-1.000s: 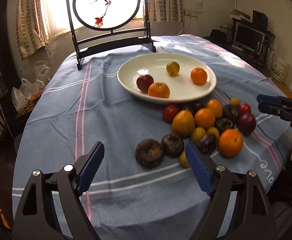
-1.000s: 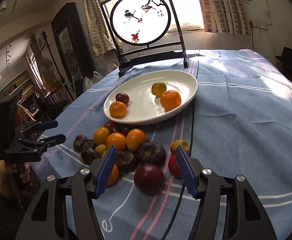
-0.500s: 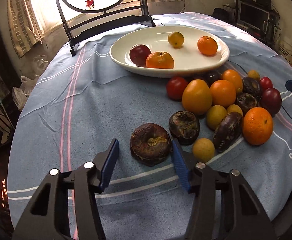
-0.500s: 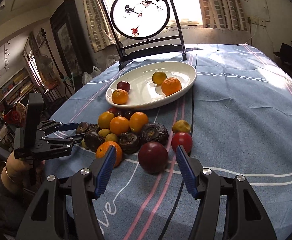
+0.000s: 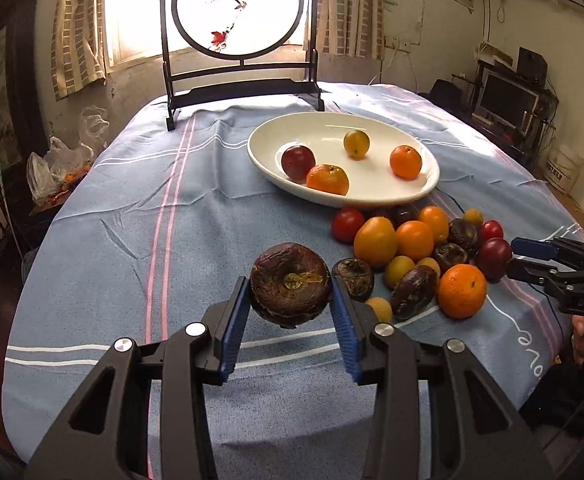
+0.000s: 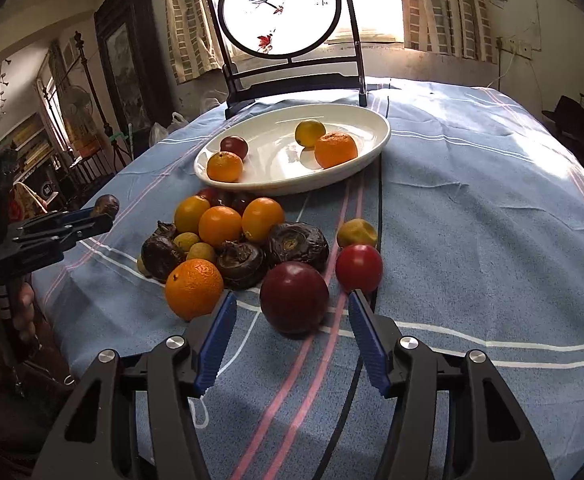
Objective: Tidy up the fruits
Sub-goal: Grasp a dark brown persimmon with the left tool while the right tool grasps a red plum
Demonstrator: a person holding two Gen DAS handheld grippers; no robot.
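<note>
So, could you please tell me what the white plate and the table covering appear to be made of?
White plate: likely glazed ceramic, as its glossy surface mirrors the fruit.
Table covering: woven fabric, matte blue with pink and white stripes, with creases and soft folds.

We see the left gripper [image 5: 291, 304] with its jaws just closed in on a dark wrinkled fruit [image 5: 290, 283], both blue pads pressing its sides — the fruit is off the blue cloth [image 5: 131, 240]. Beyond it sits the white plate [image 5: 428, 188] with four fruits; the fruit pile [image 5: 416, 256] lies just in front of the plate, with the right gripper [image 5: 532, 258] at the pile's far right.
</note>
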